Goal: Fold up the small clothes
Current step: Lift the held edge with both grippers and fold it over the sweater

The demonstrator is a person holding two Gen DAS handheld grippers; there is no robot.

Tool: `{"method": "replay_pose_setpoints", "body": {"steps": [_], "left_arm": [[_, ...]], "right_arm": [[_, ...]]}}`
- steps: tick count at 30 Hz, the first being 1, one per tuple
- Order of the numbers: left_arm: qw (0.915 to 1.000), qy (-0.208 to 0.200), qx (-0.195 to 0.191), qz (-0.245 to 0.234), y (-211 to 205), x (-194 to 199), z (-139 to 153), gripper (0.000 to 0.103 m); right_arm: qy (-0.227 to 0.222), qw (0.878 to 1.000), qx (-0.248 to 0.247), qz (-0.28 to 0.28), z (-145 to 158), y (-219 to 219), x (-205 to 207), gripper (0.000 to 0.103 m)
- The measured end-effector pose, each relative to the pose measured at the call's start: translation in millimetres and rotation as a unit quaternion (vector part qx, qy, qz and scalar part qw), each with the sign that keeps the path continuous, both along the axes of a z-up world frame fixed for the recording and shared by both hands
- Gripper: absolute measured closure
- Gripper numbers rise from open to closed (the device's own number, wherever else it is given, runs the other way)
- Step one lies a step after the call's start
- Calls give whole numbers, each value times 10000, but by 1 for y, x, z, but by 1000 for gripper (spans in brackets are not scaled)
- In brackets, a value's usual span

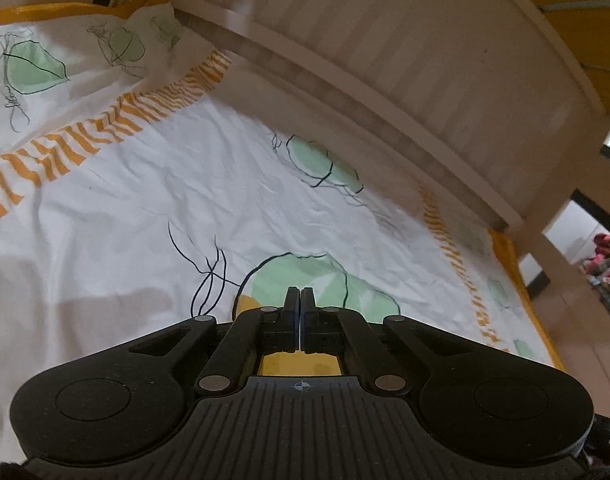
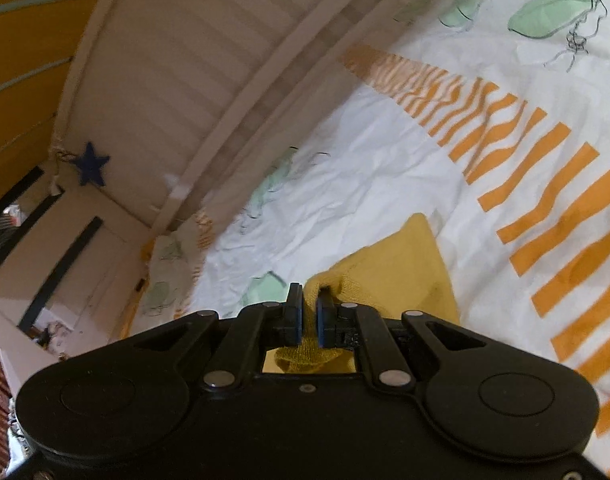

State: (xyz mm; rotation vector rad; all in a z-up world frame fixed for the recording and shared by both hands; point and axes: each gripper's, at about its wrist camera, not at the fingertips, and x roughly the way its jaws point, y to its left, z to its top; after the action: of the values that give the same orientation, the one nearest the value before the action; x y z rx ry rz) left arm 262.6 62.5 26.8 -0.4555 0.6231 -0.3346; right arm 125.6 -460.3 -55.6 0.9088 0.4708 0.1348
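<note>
A small yellow knit garment [image 2: 397, 268] lies on the white patterned bedsheet [image 2: 365, 168]. My right gripper [image 2: 309, 300] is shut on a bunched edge of the garment, and cloth fills the gap between its fingers. The rest of the garment spreads out beyond to the right. In the left wrist view my left gripper [image 1: 300, 300] has its fingers pressed together just above the sheet. Yellow cloth [image 1: 297, 364] shows beneath its fingers and at the left [image 1: 247, 304]. Whether it pinches that cloth is hidden.
The sheet [image 1: 145, 200] has green shapes, black lines and orange striped bands [image 2: 545, 184]. A white slatted headboard [image 1: 385, 52] runs along the bed's far side, also in the right wrist view [image 2: 177, 64]. A blue star [image 2: 91, 164] hangs on it. The floor and furniture lie beyond the bed edge.
</note>
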Motion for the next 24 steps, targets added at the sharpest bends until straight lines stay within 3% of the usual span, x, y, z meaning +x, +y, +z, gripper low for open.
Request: {"method": "replay_pose_setpoints", "body": {"steps": [4,6,8,14,24], "left_arm": [[9992,216,-133,-317,-1,-4,-9,98],[9979,409,24,-506,-4,-11,-17,77],[9964,541,165,-630,-6,-19,-25,64],[9915,559,817,-844,-18,-36,-39,44],[9802,605,1344,-1322,-45,-35,-51,44]], "right_arm": [[91,10000,-7,-16,-8,3,4,88],[119,9999,-89,31,-8,6,4,88],[139,9998,-104,57,-8,8,2,88],[99,9998,-140,85,-3,7,-5,88],[109,9998,-145,117,-4,10,-4,88]]}}
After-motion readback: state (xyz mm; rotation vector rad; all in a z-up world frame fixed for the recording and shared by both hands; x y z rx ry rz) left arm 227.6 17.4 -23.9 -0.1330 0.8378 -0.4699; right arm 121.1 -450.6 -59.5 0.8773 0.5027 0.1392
